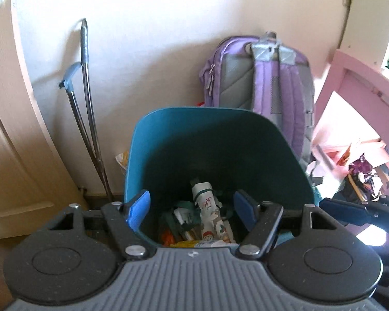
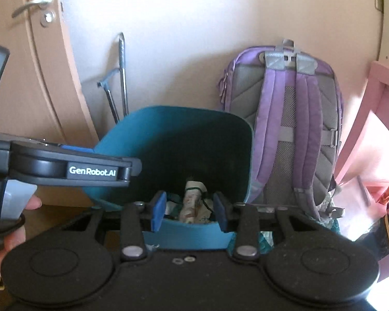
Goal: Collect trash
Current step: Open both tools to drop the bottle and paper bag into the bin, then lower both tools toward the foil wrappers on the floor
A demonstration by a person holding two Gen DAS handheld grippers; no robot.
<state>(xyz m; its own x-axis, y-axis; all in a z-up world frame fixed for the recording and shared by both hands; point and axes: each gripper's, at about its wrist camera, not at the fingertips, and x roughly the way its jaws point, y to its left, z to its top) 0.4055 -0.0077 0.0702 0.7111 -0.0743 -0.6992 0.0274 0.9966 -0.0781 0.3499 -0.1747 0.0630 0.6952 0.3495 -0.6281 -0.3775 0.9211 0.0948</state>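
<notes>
A teal bin (image 1: 194,111) (image 2: 179,110) stands open on the floor against the wall. Inside it lies mixed trash, topmost a white printed wrapper (image 1: 207,207) (image 2: 192,203). My left gripper (image 1: 192,207) hangs over the bin's near rim, open, with nothing between its blue pads. My right gripper (image 2: 189,211) is also over the near rim, open, and its pads touch nothing. In the right wrist view the left gripper (image 2: 109,160) comes in side-on from the left. One blue finger (image 1: 345,211) of the right gripper shows at the right edge of the left wrist view.
A purple and grey backpack (image 1: 272,83) (image 2: 290,119) leans on the wall right of the bin. A metal pole with a blue handle (image 1: 87,98) stands left of it, beside a door (image 2: 18,77). Pink furniture (image 1: 355,98) is on the right. A hand (image 2: 15,235) holds the left gripper.
</notes>
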